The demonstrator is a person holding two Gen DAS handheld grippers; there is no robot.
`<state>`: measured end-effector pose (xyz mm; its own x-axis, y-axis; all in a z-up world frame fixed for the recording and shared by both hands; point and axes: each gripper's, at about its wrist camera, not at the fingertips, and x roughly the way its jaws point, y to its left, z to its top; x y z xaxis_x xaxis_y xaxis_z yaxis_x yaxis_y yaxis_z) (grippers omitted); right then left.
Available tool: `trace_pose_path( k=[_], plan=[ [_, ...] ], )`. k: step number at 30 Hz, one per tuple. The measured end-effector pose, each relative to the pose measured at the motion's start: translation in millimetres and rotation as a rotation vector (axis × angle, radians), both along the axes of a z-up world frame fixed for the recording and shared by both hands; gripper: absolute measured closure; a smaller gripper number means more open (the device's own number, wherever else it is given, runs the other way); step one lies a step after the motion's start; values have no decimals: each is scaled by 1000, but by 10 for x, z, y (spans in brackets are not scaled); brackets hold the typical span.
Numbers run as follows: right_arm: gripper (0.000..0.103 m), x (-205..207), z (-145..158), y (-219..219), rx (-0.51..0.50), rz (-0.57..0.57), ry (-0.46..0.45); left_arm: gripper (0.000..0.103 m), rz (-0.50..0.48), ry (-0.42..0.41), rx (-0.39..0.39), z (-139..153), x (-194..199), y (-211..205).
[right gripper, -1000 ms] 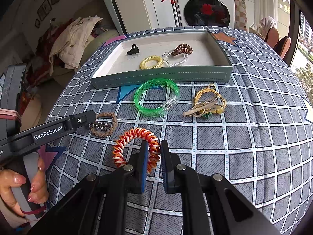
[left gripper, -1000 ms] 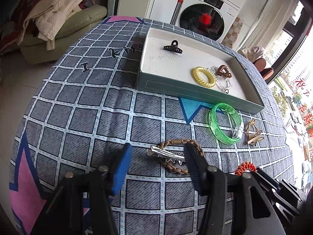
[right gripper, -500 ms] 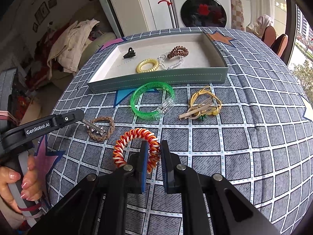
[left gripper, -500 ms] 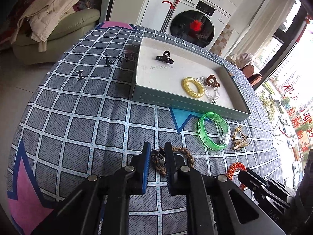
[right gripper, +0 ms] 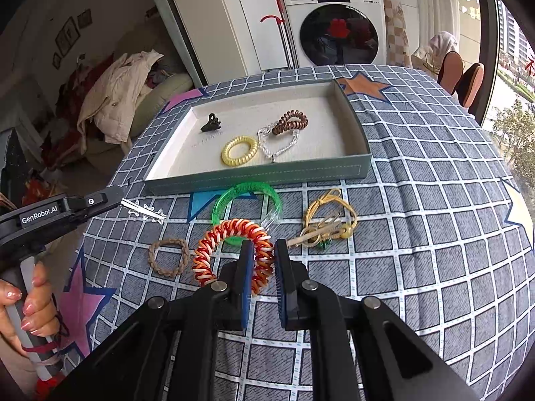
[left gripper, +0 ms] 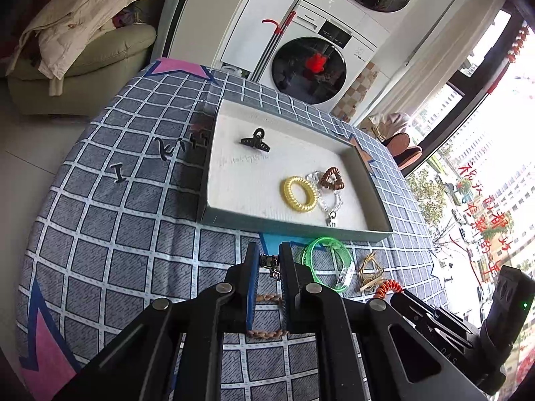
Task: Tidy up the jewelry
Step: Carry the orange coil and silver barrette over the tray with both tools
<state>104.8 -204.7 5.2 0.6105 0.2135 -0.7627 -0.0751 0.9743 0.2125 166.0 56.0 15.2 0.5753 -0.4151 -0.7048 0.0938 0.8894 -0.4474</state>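
My left gripper is shut on a silver star hair clip, lifted above the cloth; the clip sticks out of it in the right wrist view. The braided brown ring lies on the cloth below. My right gripper is shut on the red-and-white spiral bracelet. The grey-green tray holds a black claw clip, a yellow coil tie, a brown coil tie and a clear chain.
A green bangle and a gold cord bundle lie on the checked tablecloth in front of the tray. A washing machine and a sofa with clothes stand beyond the table.
My left gripper closed on the silver clip and lifted it off the braided ring, toward the tray. My right gripper stayed shut on the spiral bracelet and raised it slightly.
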Motion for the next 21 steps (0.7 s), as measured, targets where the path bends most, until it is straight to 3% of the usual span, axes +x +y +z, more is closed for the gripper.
trace_pose_path(
  k=[11,21],
  plan=[
    [89,628,262,-177,-14,-31,-27,71,-39,-55,5,213,649,-155],
    [89,1239,54,-213,-76,-36,31,71,-87,-19,58,6,1201,-382]
  ],
)
